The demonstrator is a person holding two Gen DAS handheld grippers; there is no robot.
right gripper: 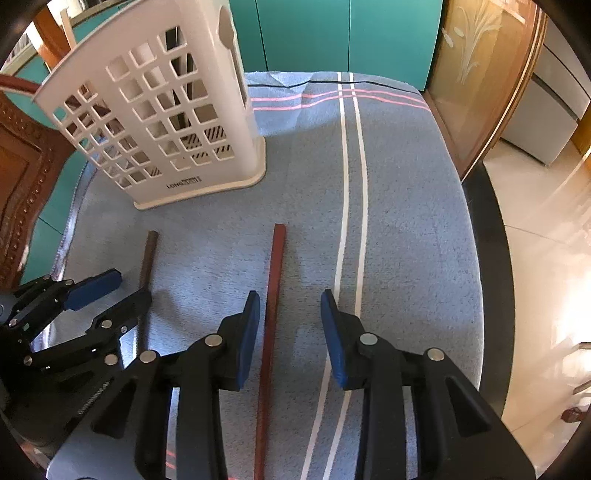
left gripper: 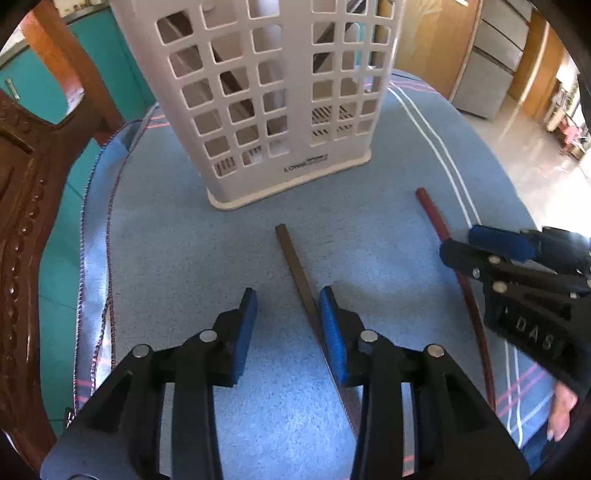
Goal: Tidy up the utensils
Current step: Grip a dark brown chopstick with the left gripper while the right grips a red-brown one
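A white lattice utensil holder (left gripper: 273,103) stands upright on the blue cloth; it also shows in the right wrist view (right gripper: 162,110). A dark brown chopstick (left gripper: 295,266) lies on the cloth, passing between my open left gripper's (left gripper: 288,306) fingers, close to the right pad (left gripper: 332,332). A red chopstick (right gripper: 271,314) lies between my open right gripper's (right gripper: 290,310) fingers, near the left pad. The red chopstick (left gripper: 458,266) and the right gripper (left gripper: 476,243) appear at right in the left wrist view. The left gripper (right gripper: 122,288) and brown chopstick (right gripper: 147,258) appear at left in the right wrist view.
The blue cloth (right gripper: 406,221) with white and pink stripes covers a small table. A carved wooden chair (left gripper: 22,221) stands at the left. Teal cabinets (right gripper: 332,33) are behind. The table's right edge (right gripper: 484,258) drops to a tiled floor.
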